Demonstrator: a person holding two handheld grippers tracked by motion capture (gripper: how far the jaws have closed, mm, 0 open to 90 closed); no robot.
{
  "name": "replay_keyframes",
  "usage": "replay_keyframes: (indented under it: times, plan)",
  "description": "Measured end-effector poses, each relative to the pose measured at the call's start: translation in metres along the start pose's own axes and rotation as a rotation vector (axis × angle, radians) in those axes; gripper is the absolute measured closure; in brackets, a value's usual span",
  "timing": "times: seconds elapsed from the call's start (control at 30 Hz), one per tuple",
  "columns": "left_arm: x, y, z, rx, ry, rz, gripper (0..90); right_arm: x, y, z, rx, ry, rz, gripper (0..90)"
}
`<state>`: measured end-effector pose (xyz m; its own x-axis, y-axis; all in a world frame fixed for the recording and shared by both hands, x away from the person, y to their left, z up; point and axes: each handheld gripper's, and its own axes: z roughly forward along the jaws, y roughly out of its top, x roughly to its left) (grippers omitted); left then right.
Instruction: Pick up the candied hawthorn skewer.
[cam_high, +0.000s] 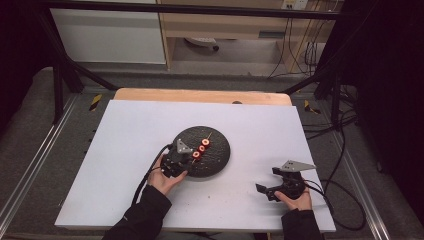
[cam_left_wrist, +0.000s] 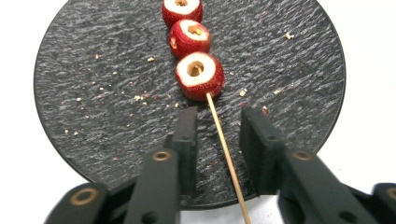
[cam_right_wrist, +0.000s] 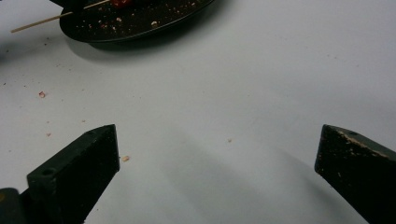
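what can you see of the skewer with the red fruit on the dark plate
The skewer is a thin, pale wooden stick lying flat on the round, dark, rough-textured plate. Three red fruit pieces are threaded along it in a row, each cut flat on top with a pale ring and a brownish core. Its bare end runs out past the plate's rim, passing between the jaws of the left tool, which are apart from it. Crumbs lie scattered around it.
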<state>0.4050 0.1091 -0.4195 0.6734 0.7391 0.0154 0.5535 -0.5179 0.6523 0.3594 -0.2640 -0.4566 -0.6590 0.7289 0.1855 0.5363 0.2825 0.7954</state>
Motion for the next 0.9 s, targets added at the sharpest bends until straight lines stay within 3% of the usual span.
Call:
replay_keyframes:
  times: [0.4, 0.9]
  plan:
    - [-0.003, 0.0016, 0.0077, 0.049, 0.008, -0.021, 82.6, 0.0001, 0.0, 0.0002, -0.001, 0.002, 0.004, 0.9]
    - [-0.0054, -0.0005, 0.0081, 0.034, 0.039, -0.046, 88.0, 0.0002, -0.0001, 0.0004, -0.002, 0.004, 0.004, 0.9]
